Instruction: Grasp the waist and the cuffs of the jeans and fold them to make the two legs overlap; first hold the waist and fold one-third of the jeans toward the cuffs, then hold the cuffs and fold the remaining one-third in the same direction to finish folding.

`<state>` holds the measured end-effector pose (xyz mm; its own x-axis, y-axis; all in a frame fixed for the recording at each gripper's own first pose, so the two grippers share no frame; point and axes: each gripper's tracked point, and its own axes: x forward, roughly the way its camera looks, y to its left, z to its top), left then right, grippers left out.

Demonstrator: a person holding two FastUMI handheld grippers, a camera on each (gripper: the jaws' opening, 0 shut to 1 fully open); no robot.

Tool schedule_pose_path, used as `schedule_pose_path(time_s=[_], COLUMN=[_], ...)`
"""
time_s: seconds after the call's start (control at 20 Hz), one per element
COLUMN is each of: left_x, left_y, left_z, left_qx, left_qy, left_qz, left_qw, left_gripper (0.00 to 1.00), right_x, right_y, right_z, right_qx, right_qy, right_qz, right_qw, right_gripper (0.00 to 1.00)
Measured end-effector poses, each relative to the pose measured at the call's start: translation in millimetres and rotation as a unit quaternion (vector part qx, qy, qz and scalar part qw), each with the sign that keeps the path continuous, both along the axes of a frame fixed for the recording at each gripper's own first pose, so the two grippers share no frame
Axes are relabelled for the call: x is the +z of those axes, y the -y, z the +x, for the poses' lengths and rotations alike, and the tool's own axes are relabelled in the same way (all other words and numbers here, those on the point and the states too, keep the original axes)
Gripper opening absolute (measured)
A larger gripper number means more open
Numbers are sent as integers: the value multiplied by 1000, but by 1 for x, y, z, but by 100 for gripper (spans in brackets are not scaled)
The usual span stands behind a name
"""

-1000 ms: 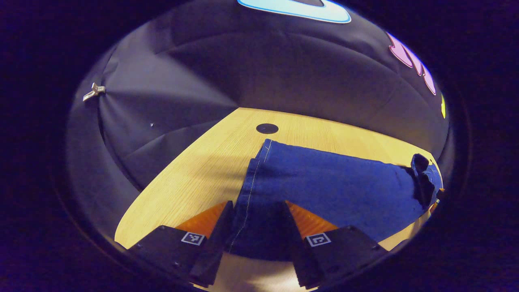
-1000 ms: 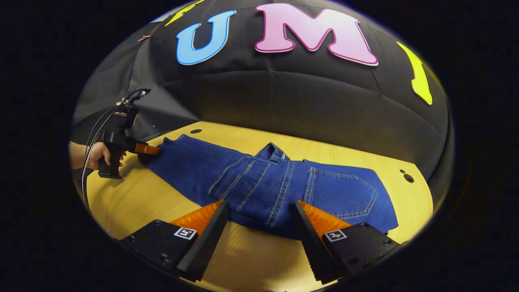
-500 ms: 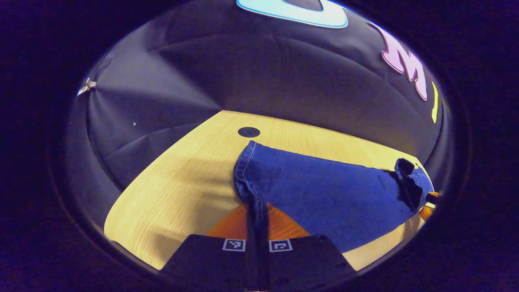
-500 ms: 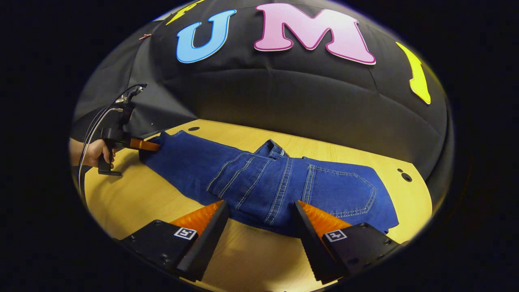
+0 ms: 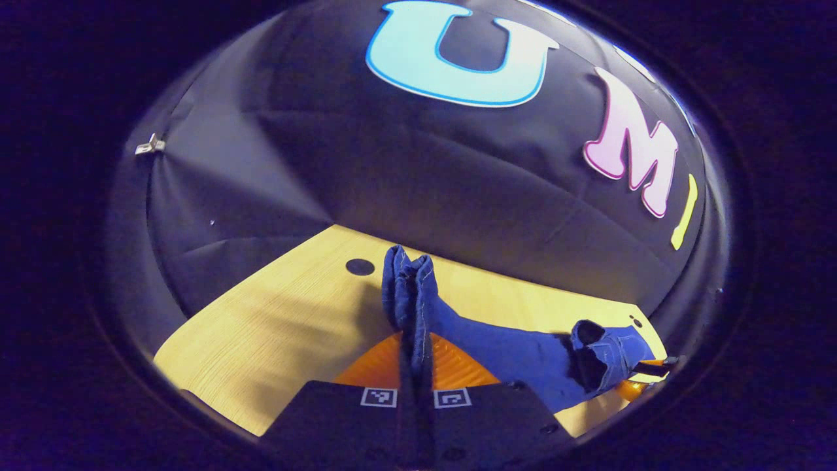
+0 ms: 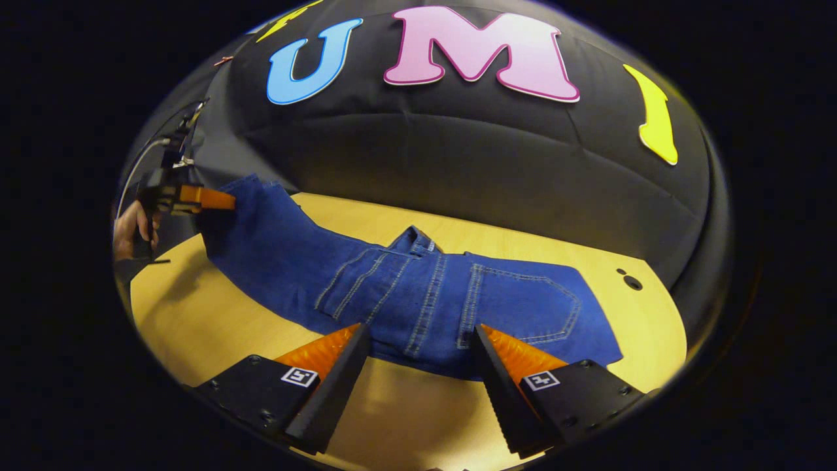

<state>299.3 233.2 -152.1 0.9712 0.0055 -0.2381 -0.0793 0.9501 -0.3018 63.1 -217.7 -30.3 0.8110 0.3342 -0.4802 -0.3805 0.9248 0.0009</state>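
Left gripper [image 5: 413, 366] is clamped on the jeans [image 6: 418, 301] cuff; right gripper [image 6: 418, 356], jaws wide, should bite the waist at twelve o'clock.

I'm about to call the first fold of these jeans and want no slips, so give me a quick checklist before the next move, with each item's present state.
1. Left gripper clamped on the cuffs: ok, fingers closed with denim between them.
2. Cuff end lifted off the table: ok in the right gripper view.
3. Right gripper closed on the waist: not ok, jaws open either side of the denim.
4. Jeans free of snags: ok, nothing lies on them.
5. Both cuffs held together: cannot tell.
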Motion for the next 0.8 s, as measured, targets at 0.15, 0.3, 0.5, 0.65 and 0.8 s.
schedule_pose_path(time_s=[0.15,0.3,0.5,0.65,0.8], left_x=[49,82,133,146,145], left_y=[15,67,163,226,296], left_z=[-14,-19,-14,-14,-11], left_qx=[-17,-48,-98,-136,-182], left_qy=[18,41,60,57,40], left_qz=[-37,-67,-78,-79,-82], left_qw=[999,996,990,986,979], left_gripper=[6,6,6,6,6], right_x=[10,32,63,84,95], right_y=[29,67,123,168,208], right_z=[1,4,3,-5,-18], right_qx=[-26,-59,-97,-134,-174], right_qy=[0,11,35,52,59], right_qz=[-6,-9,-23,-28,-28], right_qw=[1000,998,994,989,983], right_gripper=[98,98,98,97,97])
